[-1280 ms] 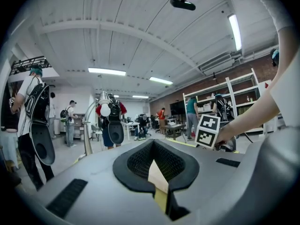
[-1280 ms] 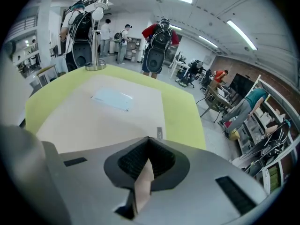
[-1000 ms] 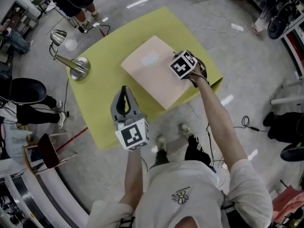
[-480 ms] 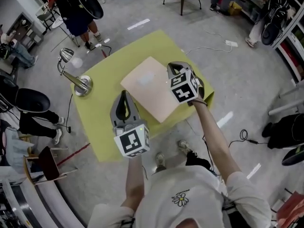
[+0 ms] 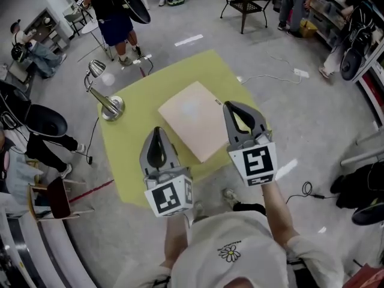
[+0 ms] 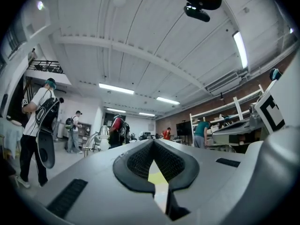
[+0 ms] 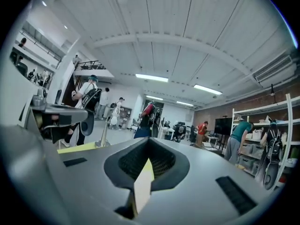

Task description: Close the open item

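L claw [image 5: 157, 129] & R claw [image 5: 230, 105] shut, empty.

no legible text, labels, brands or numbers visible.

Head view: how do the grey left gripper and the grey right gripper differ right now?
The left gripper appears over bare yellow-green table, the right gripper against the right edge of the flat beige case. The right gripper sits higher in frame than the left gripper. The right gripper's marker cube shows one face squarely; the left gripper's shows two. Both are grey, fingers together, empty.
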